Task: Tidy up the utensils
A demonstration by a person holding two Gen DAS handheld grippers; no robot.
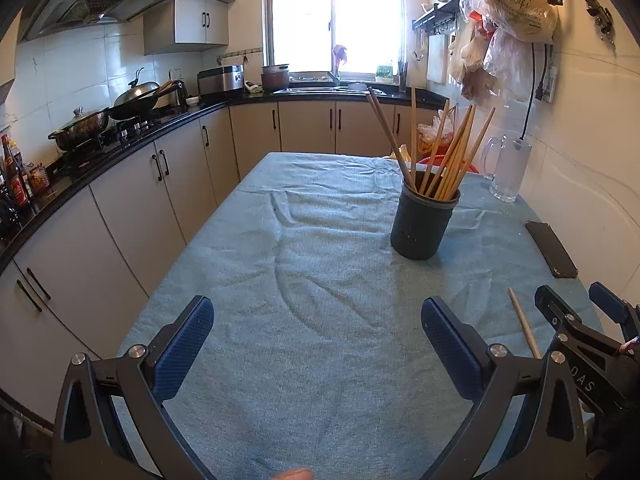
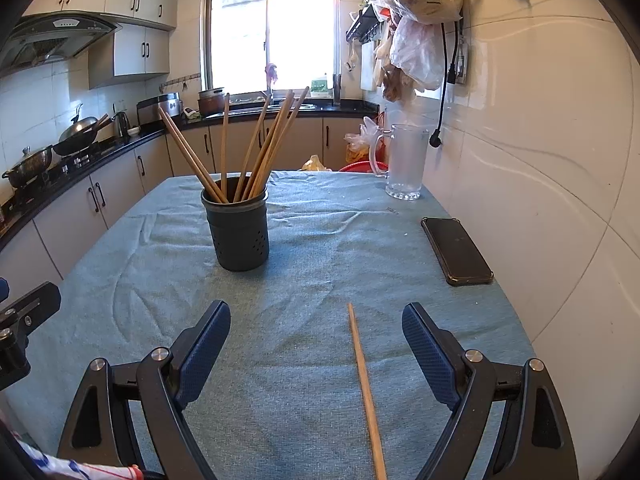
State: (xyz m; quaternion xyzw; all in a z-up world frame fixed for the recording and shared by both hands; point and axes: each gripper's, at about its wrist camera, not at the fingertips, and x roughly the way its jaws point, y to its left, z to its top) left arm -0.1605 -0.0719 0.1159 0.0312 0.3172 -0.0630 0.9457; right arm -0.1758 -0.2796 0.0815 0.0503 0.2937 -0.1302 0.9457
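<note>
Nearest the right wrist camera lies a single chopstick [image 2: 365,384], flat on the blue tablecloth [image 2: 304,280] and running lengthwise between the spread fingers of the right gripper [image 2: 316,354], nearer the right-hand pad than the left; its near end passes out of the bottom of the picture. That gripper is released and holds nothing. The left gripper [image 1: 318,354] is likewise released and empty, over bare cloth, with the same chopstick just off to its right. The dark holder [image 2: 239,232] stands upright further back on the table, already carrying a fan of chopsticks [image 2: 256,148] leaning against its rim. A phone [image 2: 456,250] lies near the wall and a glass mug [image 2: 404,164] stands at the far end, both well apart from the stick. The chopstick looks like wood or bamboo, so it should be light and stiff, but thin and round enough to roll or slip, and the soft cloth beneath will give under the pads. The better hold is probably near the middle, across its width, so it stays balanced and does not swing. Tipping it upright over the holder may need care, since the leaning sticks crowd the opening.
</note>
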